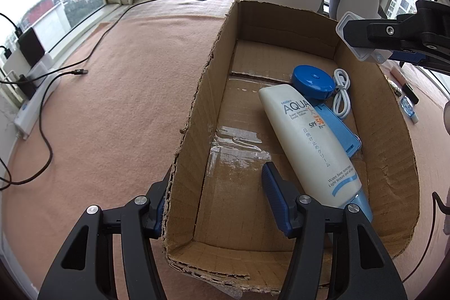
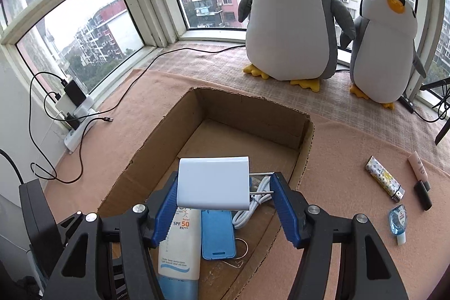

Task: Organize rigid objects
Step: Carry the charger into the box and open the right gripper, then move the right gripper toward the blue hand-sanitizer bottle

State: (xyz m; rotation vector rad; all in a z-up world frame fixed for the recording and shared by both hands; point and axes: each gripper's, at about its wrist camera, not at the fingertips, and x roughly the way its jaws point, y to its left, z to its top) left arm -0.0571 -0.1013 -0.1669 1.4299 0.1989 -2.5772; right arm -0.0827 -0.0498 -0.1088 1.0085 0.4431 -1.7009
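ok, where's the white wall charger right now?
The white rectangular wall charger is held in the right tongs above the open cardboard box, directly over the white sunscreen tube and blue flat case in the right wrist view.

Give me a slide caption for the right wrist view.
Right gripper holds white charger above cardboard box.
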